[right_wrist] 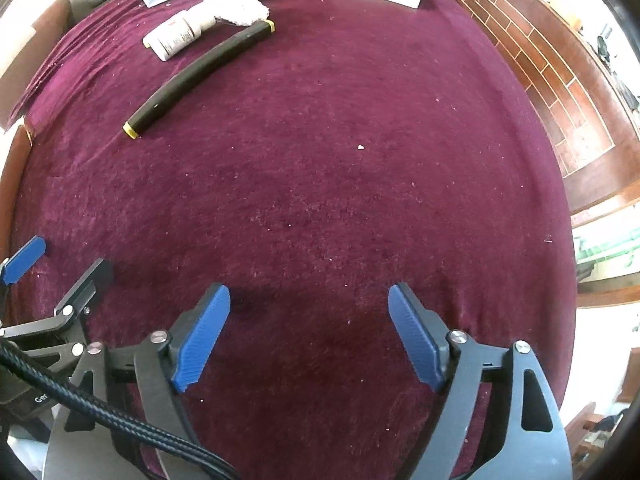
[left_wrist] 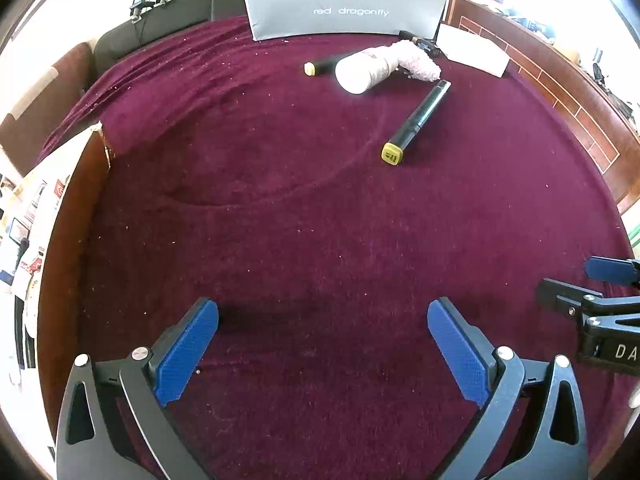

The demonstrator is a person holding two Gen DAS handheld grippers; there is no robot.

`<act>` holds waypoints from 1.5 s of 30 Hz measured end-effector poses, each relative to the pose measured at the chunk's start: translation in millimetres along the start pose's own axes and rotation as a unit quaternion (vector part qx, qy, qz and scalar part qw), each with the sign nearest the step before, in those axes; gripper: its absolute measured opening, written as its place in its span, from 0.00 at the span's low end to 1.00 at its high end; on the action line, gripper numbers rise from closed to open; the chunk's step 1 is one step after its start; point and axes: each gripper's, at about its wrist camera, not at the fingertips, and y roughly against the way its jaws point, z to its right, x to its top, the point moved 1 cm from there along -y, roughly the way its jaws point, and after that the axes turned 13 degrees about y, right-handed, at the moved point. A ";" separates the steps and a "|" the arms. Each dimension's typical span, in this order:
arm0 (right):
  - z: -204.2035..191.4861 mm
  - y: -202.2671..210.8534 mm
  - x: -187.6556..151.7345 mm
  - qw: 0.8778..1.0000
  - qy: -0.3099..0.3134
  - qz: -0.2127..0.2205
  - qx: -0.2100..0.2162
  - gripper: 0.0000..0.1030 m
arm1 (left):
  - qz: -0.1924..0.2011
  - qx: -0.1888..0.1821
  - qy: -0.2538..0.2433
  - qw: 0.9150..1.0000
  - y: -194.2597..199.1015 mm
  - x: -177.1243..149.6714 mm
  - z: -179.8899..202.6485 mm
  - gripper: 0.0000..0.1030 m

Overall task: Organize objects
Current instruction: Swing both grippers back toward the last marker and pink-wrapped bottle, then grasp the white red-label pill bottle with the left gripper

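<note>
Nearest in the left wrist view, the left gripper (left_wrist: 322, 344) is seen with its blue pads (left_wrist: 188, 350) spread wide apart; nothing but bare cloth is framed between them. At the right edge of that view part of the right gripper (left_wrist: 600, 284) is caught, just beside the left one. In the right wrist view the right gripper (right_wrist: 308, 332) is likewise held open, its blue pads (right_wrist: 202, 338) apart and nothing gripped, with a braided black cable (right_wrist: 120, 424) draped across its lower left corner. Both tools are pointed steeply down at the maroon cloth (left_wrist: 300, 220), which is flecked with pale crumbs and creased in a shallow arc.

Farther out, well apart from both grippers, a black marker with yellow caps (left_wrist: 416, 120) is laid diagonally on the cloth. Just beyond it a white bottle (left_wrist: 362, 70) is lying on its side, touching a pink fluffy cloth (left_wrist: 418, 64). A second black marker (left_wrist: 324, 66) is partly hidden behind the bottle.

At the far edge a grey box printed "red dragonfly" (left_wrist: 344, 8) is stood on the cloth, and a flat white box (left_wrist: 472, 50) is set to its right, with a small dark object (left_wrist: 420, 42) between them that cannot be identified.
</note>
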 end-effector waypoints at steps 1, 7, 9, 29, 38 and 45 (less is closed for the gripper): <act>-1.2 0.1 0.5 1.000 -0.001 0.001 0.000 0.80 | -0.003 0.001 0.000 1.000 -0.2 0.7 0.3 0.99; -3.3 1.1 -3.6 1.000 -0.004 0.002 0.007 0.88 | -0.072 -0.028 -0.017 0.997 -2.9 19.9 0.7 0.98; -5.3 -0.8 -4.6 1.000 -0.004 -0.003 0.019 1.00 | -0.061 -0.060 -0.001 0.996 4.8 36.6 -4.7 0.98; -27.1 9.1 -22.1 1.000 -0.002 0.029 -0.005 1.00 | -0.018 -0.063 -0.083 0.994 -65.5 167.7 70.8 0.65; -19.0 -1.3 -4.7 1.000 0.000 0.027 -0.004 1.00 | -0.024 -0.051 -0.082 0.995 -79.1 166.7 83.2 0.65; -19.9 -0.8 -4.7 1.000 -0.002 0.029 -0.005 1.00 | -0.032 -0.057 -0.056 0.996 -68.6 166.3 66.4 0.31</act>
